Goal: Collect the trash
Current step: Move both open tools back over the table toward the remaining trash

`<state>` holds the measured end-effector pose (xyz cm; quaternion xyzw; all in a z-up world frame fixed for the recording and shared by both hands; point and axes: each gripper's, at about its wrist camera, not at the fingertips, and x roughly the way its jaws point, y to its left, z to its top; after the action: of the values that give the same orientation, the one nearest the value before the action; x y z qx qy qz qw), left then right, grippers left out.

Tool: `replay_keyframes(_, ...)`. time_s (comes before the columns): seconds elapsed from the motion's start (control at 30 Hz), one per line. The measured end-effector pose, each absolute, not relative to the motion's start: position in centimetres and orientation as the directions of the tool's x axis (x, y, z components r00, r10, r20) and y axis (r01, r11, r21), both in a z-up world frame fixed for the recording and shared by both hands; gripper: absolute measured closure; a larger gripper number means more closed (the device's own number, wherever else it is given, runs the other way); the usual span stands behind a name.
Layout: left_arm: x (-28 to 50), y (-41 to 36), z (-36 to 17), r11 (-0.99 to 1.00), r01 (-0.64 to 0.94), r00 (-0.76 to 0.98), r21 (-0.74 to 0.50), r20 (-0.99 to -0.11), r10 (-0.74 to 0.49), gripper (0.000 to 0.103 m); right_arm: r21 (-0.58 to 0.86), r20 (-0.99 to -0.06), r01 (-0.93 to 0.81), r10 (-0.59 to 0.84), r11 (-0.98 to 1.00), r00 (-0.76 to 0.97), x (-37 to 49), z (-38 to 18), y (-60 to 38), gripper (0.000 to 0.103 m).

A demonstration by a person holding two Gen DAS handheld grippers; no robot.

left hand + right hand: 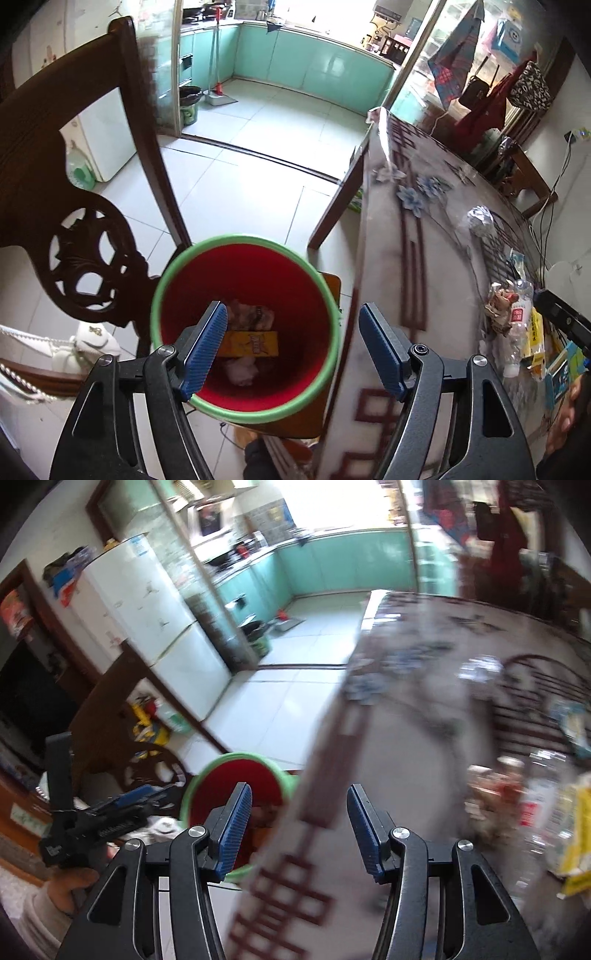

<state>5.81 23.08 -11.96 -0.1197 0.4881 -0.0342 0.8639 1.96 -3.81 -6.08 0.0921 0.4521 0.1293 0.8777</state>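
Hovering over the red bin [245, 328], your left gripper [291, 354] hangs released and empty, a yellow packet [250, 344] and crumpled paper already lying inside. Your right gripper [299, 834] is likewise spread, holding nothing, above the near table edge [402, 746]. Swing right toward the far pile, where the plastic bottle [519, 317] and yellow wrapper [535, 332] wait, and clamp one piece squarely before lifting.

My left gripper [291, 354] has ribbed blue rubbery pads [207, 350] on matt black arms; the bin [245, 332] looks smooth plastic, the chair [74, 206] dark carved wood, the tabletop [436, 266] glossy, the floor [236, 184] shiny tile
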Motion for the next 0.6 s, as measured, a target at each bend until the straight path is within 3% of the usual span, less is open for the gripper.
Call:
replay_keyframes(0.37, 5.0, 18.8, -8.3, 0.979, -0.085, 0.592, -0.184, -0.800, -0.099, 0.029, 0.198, -0.823, 0.132, 0.092, 0.971, 0.561, -4.2, -6.7, -22.4, 0.050)
replay_keyframes(0.6, 3.9, 11.0, -8.5, 0.976, 0.012, 0.563, -0.216, -0.806, -0.185, 0.024, 0.158, -0.887, 0.180, 0.059, 0.971, 0.458, -7.6, -9.1, -32.2, 0.048)
